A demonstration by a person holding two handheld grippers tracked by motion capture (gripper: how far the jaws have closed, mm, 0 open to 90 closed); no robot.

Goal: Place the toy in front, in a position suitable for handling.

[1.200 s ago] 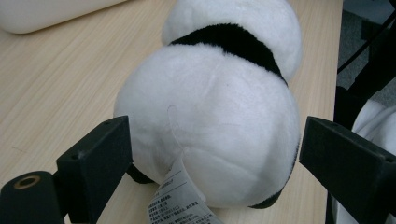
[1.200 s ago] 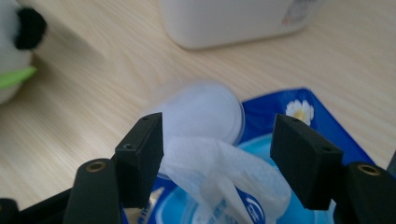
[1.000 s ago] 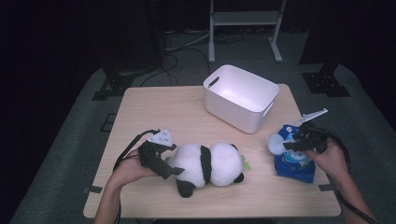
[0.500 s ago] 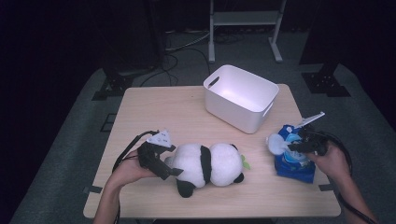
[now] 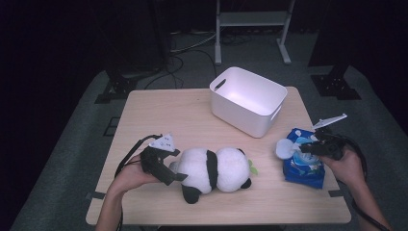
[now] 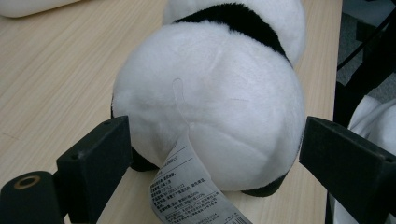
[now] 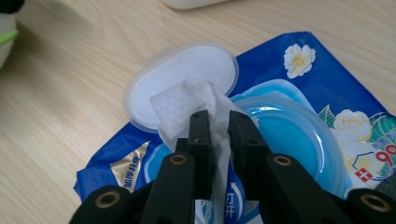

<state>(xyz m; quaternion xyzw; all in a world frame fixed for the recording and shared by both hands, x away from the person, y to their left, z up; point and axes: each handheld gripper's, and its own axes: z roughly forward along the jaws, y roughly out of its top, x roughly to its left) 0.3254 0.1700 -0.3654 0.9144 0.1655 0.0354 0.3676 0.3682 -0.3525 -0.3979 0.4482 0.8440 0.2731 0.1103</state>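
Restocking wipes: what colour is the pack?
Blue, with white flowers printed on the pack; the right gripper view shows it best.

Surface: light wooden table (image 5: 159, 115), on grey floor.
Far right part: white tub (image 5: 248, 100), upright.
Near middle: plush panda (image 5: 214, 168), lying on its side.
Near right edge: blue wipes pack (image 5: 302, 168), flat, lid flipped open.

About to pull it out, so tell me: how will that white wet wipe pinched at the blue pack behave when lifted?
The white wet wipe looks thin and crumpled, so probably floppy and light. The blue plastic wipes pack may lift with it, since nothing holds the pack down.
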